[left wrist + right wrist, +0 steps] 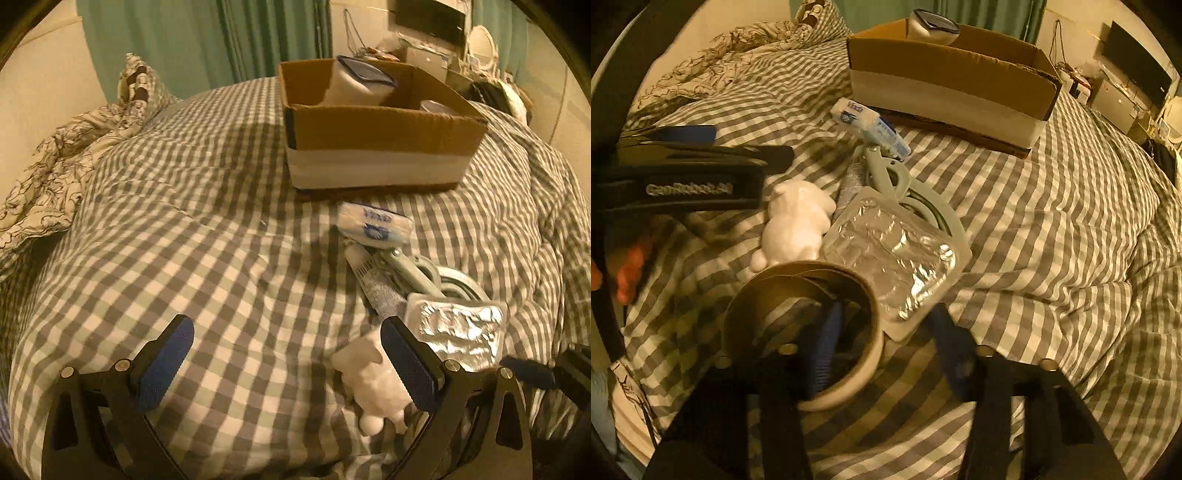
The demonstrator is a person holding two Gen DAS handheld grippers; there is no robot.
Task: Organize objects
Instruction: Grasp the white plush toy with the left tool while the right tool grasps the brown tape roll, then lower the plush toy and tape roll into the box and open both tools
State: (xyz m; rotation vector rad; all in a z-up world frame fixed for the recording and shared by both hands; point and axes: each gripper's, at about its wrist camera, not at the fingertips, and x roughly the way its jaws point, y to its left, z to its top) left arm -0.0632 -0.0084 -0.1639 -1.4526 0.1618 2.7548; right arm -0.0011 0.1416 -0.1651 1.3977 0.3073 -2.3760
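The cardboard box (384,147) stands on the checked bed cover (184,221), already holding a white lidded container (358,83) and something pale in its near right corner, too hidden to name; the sorting is therefore part done, by my judgement. Loose things lie in a cluster in front of the box: a tissue packet (375,225) nearest it, then a tube (373,280), a grey tool with looped handles (424,273), a foil-sealed tray (458,332) partly over that tool, and a white bear figure (373,380) closest to the cameras.

The left claw (288,354) is spread wide and grasps nothing; its right finger sits against the bear figure, its left finger is over bare cover, so the bear lies at the edge of the gap, not centred. The right claw (882,354) has one finger inside a roll of tape (801,332) and the other outside the rim; it looks to be grasping the roll's wall, though blur makes contact hard to confirm.

The step in hand seems to be picking up the tape roll; the next move likely calls for carrying it over the foil-sealed tray to the box without dragging the tray along; the left claw would need to shift right to centre the bear.
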